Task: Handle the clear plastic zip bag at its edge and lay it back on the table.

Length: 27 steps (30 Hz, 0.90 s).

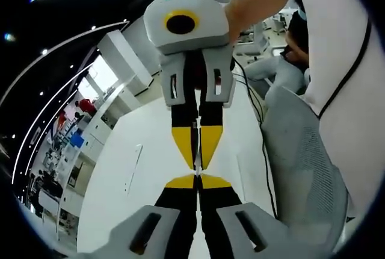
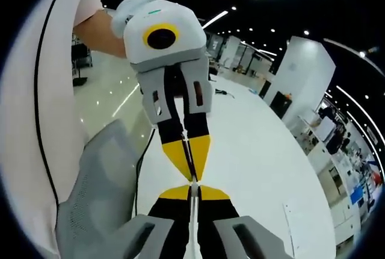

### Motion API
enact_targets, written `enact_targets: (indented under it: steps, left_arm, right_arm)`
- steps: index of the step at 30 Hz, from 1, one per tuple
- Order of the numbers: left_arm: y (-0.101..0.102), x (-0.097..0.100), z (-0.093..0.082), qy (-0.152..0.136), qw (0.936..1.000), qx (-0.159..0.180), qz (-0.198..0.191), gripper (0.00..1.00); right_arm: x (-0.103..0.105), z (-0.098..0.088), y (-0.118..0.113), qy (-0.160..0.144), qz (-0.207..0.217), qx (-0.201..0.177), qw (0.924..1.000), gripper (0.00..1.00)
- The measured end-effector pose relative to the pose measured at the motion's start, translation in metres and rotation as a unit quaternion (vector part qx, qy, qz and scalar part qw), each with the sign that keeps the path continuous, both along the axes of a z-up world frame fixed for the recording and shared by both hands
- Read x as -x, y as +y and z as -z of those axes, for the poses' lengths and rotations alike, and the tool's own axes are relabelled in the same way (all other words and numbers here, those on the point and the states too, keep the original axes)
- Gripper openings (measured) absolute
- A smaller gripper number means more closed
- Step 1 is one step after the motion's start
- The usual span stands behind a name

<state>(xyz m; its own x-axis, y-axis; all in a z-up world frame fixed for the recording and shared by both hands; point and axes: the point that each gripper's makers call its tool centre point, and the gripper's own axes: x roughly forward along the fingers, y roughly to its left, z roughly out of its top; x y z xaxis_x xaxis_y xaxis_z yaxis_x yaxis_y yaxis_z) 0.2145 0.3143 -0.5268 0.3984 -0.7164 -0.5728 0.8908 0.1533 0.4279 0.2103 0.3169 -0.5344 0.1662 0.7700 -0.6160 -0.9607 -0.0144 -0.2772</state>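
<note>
Left gripper view: your left gripper [image 1: 197, 177] pinched tight, tips meeting right gripper [image 1: 197, 161]; zip bag edge [image 1: 196, 150] thin between them, above table [image 1: 144, 168].

Right gripper view: right gripper [image 2: 194, 188] clamped on bag edge too. Film light, floppy, slippery; grip seal edge.

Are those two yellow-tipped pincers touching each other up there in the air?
Cannot tell. In the left gripper view the left gripper and the right gripper meet tip to tip, but something thin, seemingly the clear bag edge, runs between their shut jaws.
</note>
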Motion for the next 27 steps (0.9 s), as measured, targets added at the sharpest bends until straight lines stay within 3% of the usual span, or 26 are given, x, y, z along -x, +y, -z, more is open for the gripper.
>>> enact_targets:
  steps: [27]
  left_arm:
    - [0.002, 0.001, 0.001, -0.001, 1.0000, 0.002, 0.002, 0.00]
  right_arm:
    - [-0.001, 0.003, -0.015, 0.001, 0.004, 0.012, 0.9999, 0.00]
